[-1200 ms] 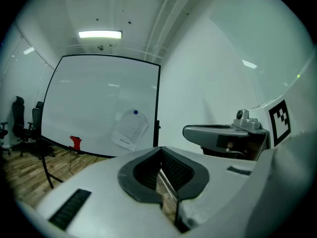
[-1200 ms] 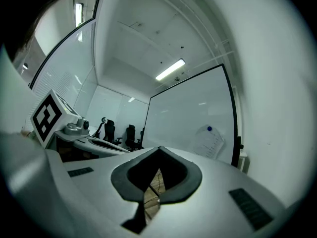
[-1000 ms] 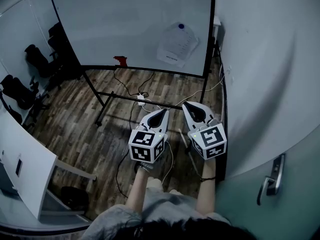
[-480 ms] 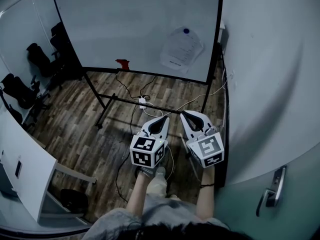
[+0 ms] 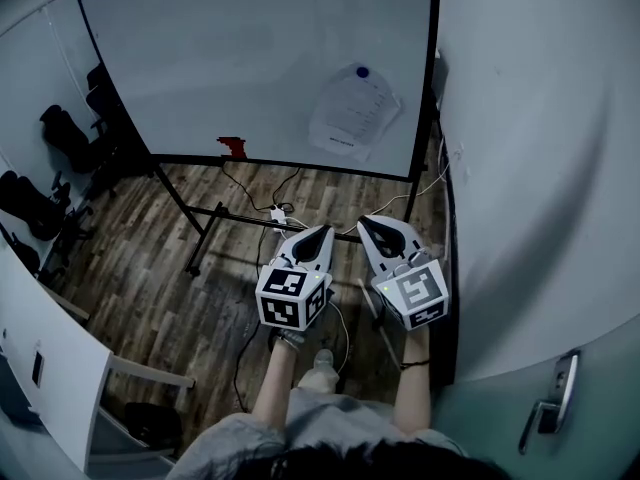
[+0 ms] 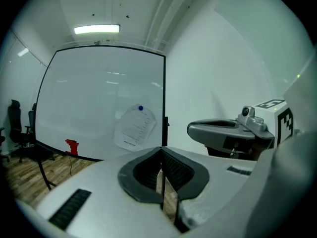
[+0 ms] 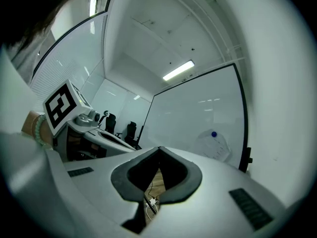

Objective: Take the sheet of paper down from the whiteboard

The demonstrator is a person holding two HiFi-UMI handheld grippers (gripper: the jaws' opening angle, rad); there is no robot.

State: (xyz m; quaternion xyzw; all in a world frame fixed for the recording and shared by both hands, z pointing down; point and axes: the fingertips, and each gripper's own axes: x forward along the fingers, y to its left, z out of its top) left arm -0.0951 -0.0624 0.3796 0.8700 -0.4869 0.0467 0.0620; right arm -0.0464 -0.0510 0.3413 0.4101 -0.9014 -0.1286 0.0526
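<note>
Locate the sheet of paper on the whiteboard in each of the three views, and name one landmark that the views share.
Head view: the sheet of paper is upper middle, at the lower right of the whiteboard.
Left gripper view: just left of centre, near the board's right edge.
Right gripper view: right of centre, small, near the board's right edge.
Shared landmark: the blue magnet at the sheet's top, seen in all three.

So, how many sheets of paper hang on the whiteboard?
1: the sheet of paper, at the lower right of the whiteboard, under a blue magnet. None seems hidden.
</note>
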